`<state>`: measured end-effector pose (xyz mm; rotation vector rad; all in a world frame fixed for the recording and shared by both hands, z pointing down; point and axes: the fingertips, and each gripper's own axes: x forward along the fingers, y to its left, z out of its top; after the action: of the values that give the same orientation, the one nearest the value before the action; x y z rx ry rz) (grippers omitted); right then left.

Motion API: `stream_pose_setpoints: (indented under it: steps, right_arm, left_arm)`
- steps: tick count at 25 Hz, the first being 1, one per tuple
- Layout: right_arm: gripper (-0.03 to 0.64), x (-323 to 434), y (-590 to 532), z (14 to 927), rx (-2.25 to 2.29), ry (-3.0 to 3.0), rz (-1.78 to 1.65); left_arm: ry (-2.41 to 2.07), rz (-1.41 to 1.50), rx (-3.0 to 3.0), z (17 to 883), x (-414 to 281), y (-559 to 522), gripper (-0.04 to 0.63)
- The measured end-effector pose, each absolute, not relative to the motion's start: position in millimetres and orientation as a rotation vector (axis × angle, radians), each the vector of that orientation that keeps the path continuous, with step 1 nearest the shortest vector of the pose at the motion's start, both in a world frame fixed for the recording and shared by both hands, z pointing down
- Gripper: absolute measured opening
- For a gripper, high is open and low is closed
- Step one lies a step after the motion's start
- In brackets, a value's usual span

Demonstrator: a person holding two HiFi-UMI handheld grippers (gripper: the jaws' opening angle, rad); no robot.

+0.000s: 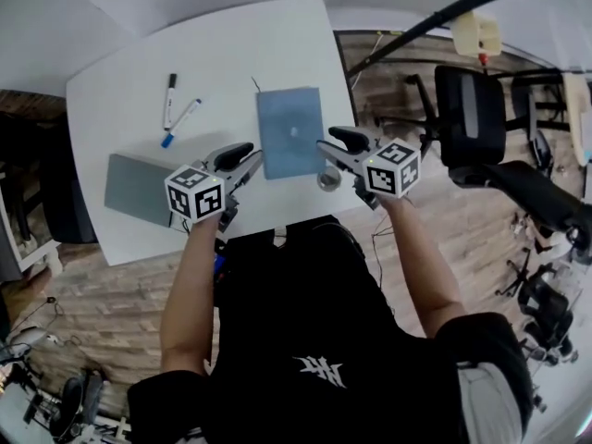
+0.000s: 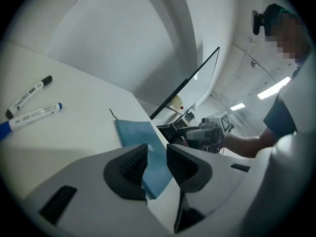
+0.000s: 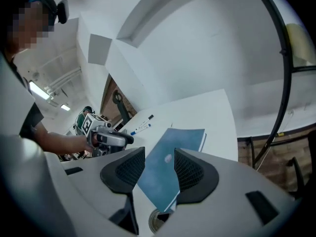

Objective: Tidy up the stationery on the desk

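A blue notebook [image 1: 289,132] lies flat near the front of the white desk [image 1: 231,44]. A black-capped marker [image 1: 169,100] and a blue-capped marker [image 1: 181,121] lie side by side to its left. My left gripper [image 1: 248,158] hovers at the notebook's near left corner, open, with nothing between its pads. My right gripper [image 1: 331,146] hovers at the near right corner, also open and empty. In the left gripper view the notebook [image 2: 136,132] shows beyond the parted jaws [image 2: 157,154]. In the right gripper view it [image 3: 182,137] lies ahead of the wide jaws [image 3: 159,162].
A grey box [image 1: 137,188] sits at the desk's front left. A tape roll [image 1: 328,178] lies by the front edge under my right gripper. A black office chair [image 1: 472,118] stands to the right of the desk, and cables cross the wooden floor.
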<state>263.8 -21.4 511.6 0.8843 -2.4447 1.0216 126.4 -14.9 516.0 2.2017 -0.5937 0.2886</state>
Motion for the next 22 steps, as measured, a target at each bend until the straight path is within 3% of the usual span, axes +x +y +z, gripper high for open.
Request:
stream_pose_setpoints:
  steps: [22]
  right_arm:
    - [0.187,273,-34,587,0.823,-2.206,1.311]
  left_arm:
    - [-0.731,0.569,1.96,585,136,-30,0.135]
